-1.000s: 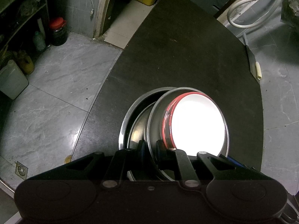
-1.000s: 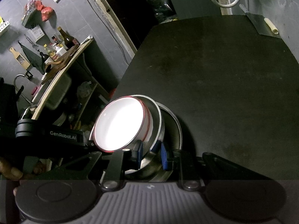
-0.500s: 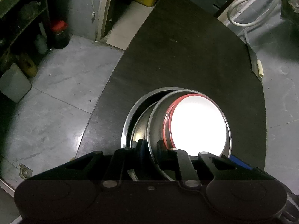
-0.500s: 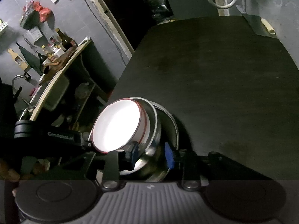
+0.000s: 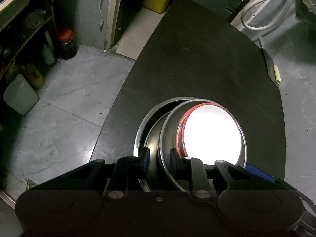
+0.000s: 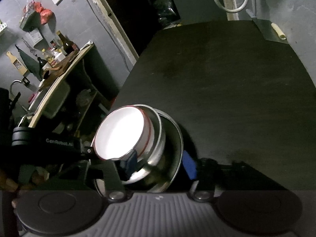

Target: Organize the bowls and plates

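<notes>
Steel gleams in the nested stack near the dark matte worktop (image 5: 207,63) edge: a white red-rimmed enamel bowl (image 5: 212,134) sits tilted inside a round steel bowl (image 5: 167,132), itself within a wider steel basin (image 6: 173,138). The left gripper (image 5: 158,156) fingers straddle the steel bowl's wall, apparently pinching it; the right gripper (image 6: 158,163) fingers stand spread around the basin, unclamped. Seating the bowls level calls for easing the tilt gently, since grey floor tiles (image 5: 69,102) lie just beyond.

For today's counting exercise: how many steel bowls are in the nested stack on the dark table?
2. The inner steel bowl holds the white red-rimmed bowl and sits tilted inside the outer steel bowl, which is on the table. Others could be hidden underneath.
</notes>
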Motion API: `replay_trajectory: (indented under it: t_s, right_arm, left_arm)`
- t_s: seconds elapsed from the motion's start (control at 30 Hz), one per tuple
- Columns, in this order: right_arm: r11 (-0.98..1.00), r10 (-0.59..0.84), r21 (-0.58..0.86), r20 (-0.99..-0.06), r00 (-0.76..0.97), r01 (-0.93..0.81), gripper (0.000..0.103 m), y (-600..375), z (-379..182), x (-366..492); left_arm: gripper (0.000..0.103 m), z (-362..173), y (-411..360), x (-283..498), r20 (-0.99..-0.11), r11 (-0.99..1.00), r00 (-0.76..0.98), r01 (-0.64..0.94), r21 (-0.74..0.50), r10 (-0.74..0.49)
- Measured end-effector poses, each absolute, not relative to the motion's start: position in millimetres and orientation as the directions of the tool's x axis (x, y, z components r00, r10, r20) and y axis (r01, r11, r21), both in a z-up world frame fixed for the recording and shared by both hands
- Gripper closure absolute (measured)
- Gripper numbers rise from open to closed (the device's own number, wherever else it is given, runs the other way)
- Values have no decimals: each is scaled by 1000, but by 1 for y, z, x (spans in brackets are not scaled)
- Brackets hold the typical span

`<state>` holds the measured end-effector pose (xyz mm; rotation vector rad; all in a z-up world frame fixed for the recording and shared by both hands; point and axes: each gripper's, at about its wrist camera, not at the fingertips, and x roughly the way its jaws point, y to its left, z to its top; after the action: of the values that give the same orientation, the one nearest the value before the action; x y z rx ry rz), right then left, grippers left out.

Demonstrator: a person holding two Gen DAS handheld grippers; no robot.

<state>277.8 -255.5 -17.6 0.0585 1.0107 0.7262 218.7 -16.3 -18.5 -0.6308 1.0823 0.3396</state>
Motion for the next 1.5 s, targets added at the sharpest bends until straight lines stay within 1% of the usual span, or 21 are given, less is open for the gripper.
replay_trajectory:
  t_s: [0.33, 0.37, 0.4, 0.43, 0.5, 0.53, 0.57, 0.73, 0.87, 0.93, 1.0, 1.03, 1.13, 1.17, 1.2, 1.23, 1.5]
  right_arm:
    - [780, 566, 349, -748, 347, -520, 41, -266, -16, 276]
    - [780, 566, 349, -747, 348, -519, 40, -268, -15, 276]
    - [781, 566, 349, -746, 350, -518, 40, -269, -15, 276]
    - [782, 565, 347, -746, 352, -518, 40, -270, -15, 275]
    - [782, 565, 347, -745, 354, -518, 40, -272, -15, 275]
    - [782, 566, 347, -744, 355, -517, 40, -273, -14, 275]
    - [782, 565, 347, -744, 357, -517, 40, -274, -14, 275]
    - [783, 567, 348, -740, 362, -516, 39, -279, -13, 274]
    - [782, 569, 348, -737, 365, -518, 35, -283, -13, 273]
    - [781, 571, 348, -735, 367, -519, 29, -285, -13, 273]
    - [779, 574, 348, -730, 372, -521, 25, -288, -13, 273]
    - [780, 575, 347, -726, 377, -521, 19, -289, -12, 272]
    - [777, 582, 348, -714, 390, -524, 10, -292, -10, 272]
    - [776, 586, 349, -707, 397, -525, 7, -294, -9, 272]
    - [776, 589, 350, -700, 404, -524, 2, -295, -9, 272]
    - [776, 592, 352, -692, 413, -524, 0, -297, -8, 272]
    - [775, 611, 369, -645, 459, -513, 0, -311, -5, 269]
  left_arm:
    - [77, -15, -19, 217, -895, 775, 444, -557, -300, -27]
    - [75, -15, -19, 217, -895, 775, 445, -558, -297, -23]
    - [71, -13, -20, 216, -897, 776, 442, -564, -284, -7]
    - [70, -12, -20, 216, -896, 776, 444, -567, -278, 3]
    - [54, -10, -20, 214, -900, 773, 434, -586, -244, 45]
    - [36, -10, -20, 213, -905, 768, 416, -606, -208, 84]
    - [27, -9, -19, 211, -905, 762, 409, -621, -186, 112]
    - [26, -5, -15, 205, -893, 743, 429, -641, -195, 136]
    - [19, -3, -15, 203, -888, 732, 431, -656, -186, 160]
    - [15, -1, -16, 202, -883, 724, 434, -666, -178, 181]
    - [8, 0, -16, 201, -874, 715, 440, -677, -173, 205]
    - [7, 1, -16, 200, -870, 711, 444, -682, -172, 215]
    - [5, 6, -15, 197, -851, 699, 464, -693, -177, 245]
    - [2, 7, -16, 196, -844, 698, 471, -694, -177, 254]
    - [1, 10, -17, 196, -835, 699, 483, -692, -180, 264]
    - [1, 12, -18, 195, -824, 701, 496, -689, -182, 274]
    - [1, 33, -37, 187, -718, 752, 606, -635, -177, 343]
